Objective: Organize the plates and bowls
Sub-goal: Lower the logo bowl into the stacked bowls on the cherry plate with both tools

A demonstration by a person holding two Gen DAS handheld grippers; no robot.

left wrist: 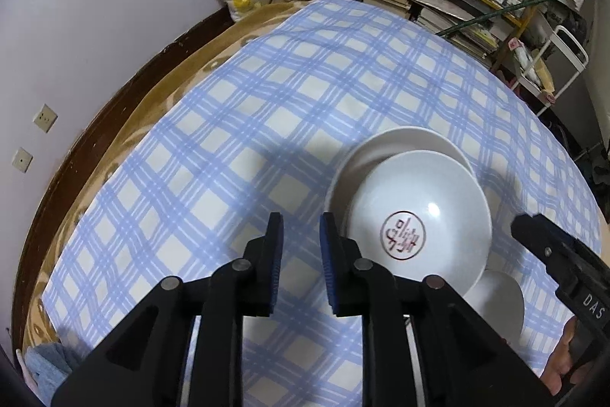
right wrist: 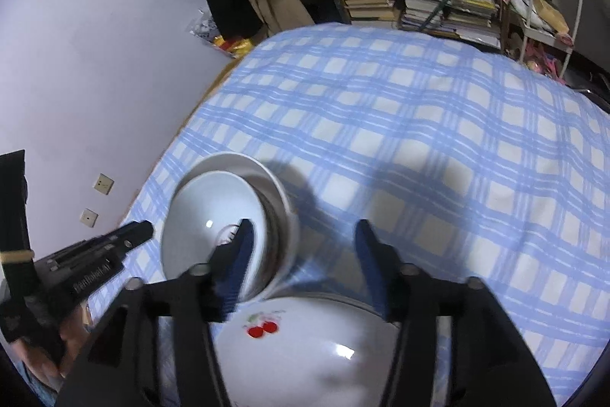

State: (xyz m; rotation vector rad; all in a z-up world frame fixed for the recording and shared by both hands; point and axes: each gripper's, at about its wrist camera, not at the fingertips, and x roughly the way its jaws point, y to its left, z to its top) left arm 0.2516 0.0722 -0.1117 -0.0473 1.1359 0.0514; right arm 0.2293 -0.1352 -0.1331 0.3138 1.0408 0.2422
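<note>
Cherry plate (right wrist: 305, 342) flat under right tongs (right wrist: 303, 266)

A white bowl (left wrist: 417, 216) with a red round stamp of characters in its bottom sits tilted inside a larger white bowl (left wrist: 400, 143), leaning toward one side so that the far part of the bigger bowl's inner wall shows behind it. The pair stands on the blue-and-white checked cloth. Just beside them, on the nearer side, lies a white plate (right wrist: 305, 349) painted with two red cherries and green leaves near its rim; its glazed face catches a spot of light. From the right wrist view the plate's edge seems to meet the foot of the stacked bowls, though contact cannot be told for certain.
</note>
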